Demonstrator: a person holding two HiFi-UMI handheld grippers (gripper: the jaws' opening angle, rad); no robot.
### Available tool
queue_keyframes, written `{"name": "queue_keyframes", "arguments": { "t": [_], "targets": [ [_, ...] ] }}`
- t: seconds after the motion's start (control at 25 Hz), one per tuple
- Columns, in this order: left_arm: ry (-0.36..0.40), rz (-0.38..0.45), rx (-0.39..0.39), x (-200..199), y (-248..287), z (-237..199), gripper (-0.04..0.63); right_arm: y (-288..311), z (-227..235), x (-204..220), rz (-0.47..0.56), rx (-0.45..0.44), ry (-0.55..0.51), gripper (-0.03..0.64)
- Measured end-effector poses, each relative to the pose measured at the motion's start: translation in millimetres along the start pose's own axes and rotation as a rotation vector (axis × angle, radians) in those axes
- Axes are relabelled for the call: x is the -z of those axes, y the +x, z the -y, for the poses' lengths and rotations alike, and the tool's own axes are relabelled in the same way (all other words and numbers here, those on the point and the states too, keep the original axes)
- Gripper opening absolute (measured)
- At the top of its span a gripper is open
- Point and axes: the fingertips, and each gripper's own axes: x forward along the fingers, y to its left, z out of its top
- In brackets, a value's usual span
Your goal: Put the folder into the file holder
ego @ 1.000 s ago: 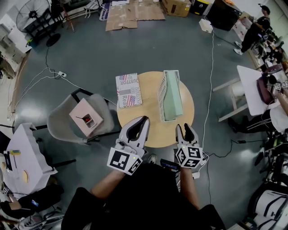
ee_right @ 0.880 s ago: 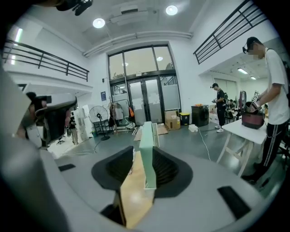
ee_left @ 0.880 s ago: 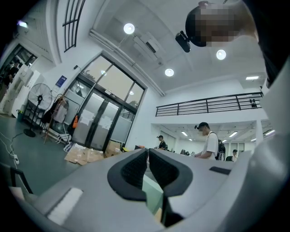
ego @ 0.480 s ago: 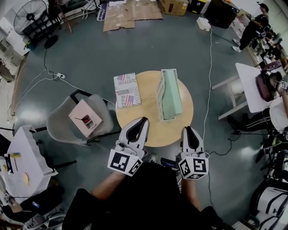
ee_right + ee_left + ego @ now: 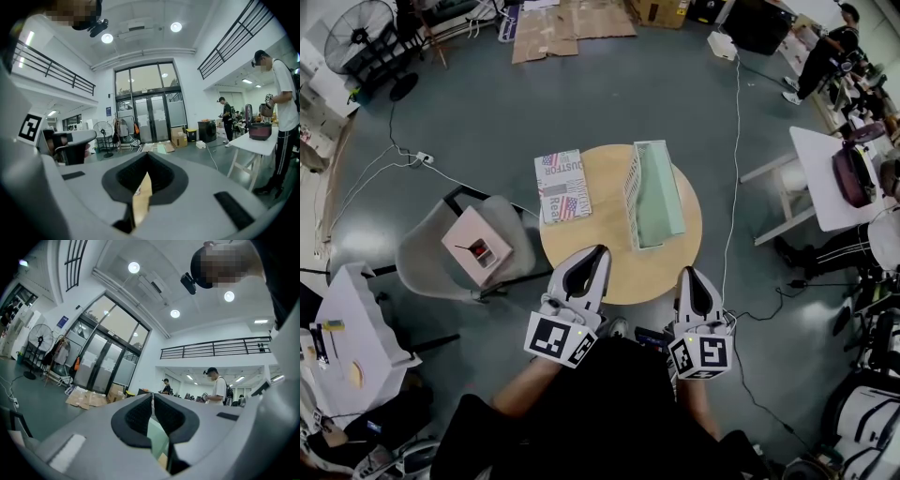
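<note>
On the round wooden table (image 5: 614, 267) a white file holder (image 5: 634, 192) holds a pale green folder (image 5: 661, 192). A printed folder with a flag pattern (image 5: 562, 186) lies flat on the table's left side. My left gripper (image 5: 600, 251) hovers at the table's near edge, shut and empty (image 5: 153, 395); the green folder shows through the gap below its pads. My right gripper (image 5: 691, 273) hangs just off the near right edge. Its jaws have just been closing and now stand shut with nothing between them (image 5: 147, 153).
A grey chair (image 5: 427, 253) bearing a pink box (image 5: 478, 246) stands left of the table. A white table (image 5: 823, 183) and people are at the right. A cable (image 5: 733, 178) runs across the floor, and flattened cardboard (image 5: 572, 21) lies at the far side.
My right gripper's jaws have closed, and it has drawn back slightly from the table edge toward the person. The left gripper has kept still.
</note>
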Motion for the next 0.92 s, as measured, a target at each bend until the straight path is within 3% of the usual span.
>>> {"name": "queue_keyframes", "arguments": {
  "t": [0.92],
  "targets": [
    [-0.009,0.001,-0.003,2.2,-0.3,-2.5,0.02,4.2,-3.6,3.2,-0.008,-0.016,-0.015,-0.005]
  ]
}}
